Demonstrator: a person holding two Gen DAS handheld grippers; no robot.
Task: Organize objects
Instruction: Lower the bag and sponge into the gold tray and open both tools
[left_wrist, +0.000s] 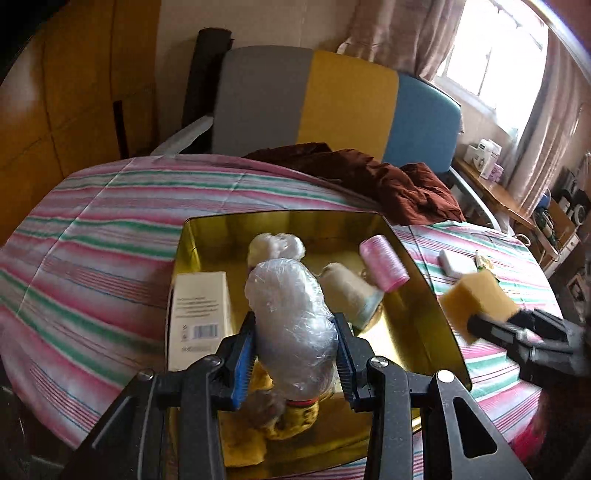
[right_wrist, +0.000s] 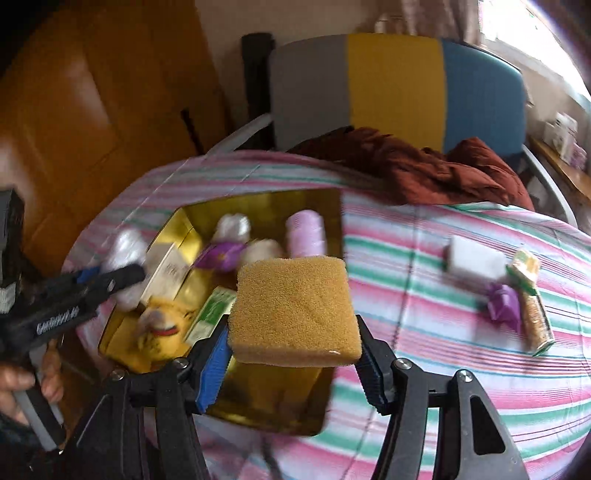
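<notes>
- A white box (left_wrist: 201, 317) with a bar code is seen at the left side of the gold tin (left_wrist: 424, 295), which sits on the striped cloth of the desk (left_wrist: 92, 229). The box looks stiff and light, and its long flat sides would be best to hold.
- A bundle wrapped in clear plastic (left_wrist: 291, 325) is held by the left claw (left_wrist: 295, 347) over the near part of the tin. The two blue pads are pressed on its sides, near its lower half. The wrap looks shiny and slippery, and the bundle looks soft and light, so a firm hold around the fat middle is thought to be safest.
- A yellow soft toy (left_wrist: 295, 417) is seen under the bundle, at the near end of the tin.
- A cream thread cone (left_wrist: 351, 295) and a pink thread spool (left_wrist: 384, 264) lie inside the tin, farther right. Both look light and could roll.
- A yellow sponge (right_wrist: 295, 314) is held by the right claw (right_wrist: 295, 354), near the right edge of the tin. It is gripped at its near end, with most of it sticking out. It looks very light and squashy, so it can bend, and a hold nearer its middle would be steadier.
- A white block (right_wrist: 474, 262), a purple wrapper (right_wrist: 502, 301) and a long packet (right_wrist: 535, 321) are left on the cloth, far to the right, outside the tin.
</notes>
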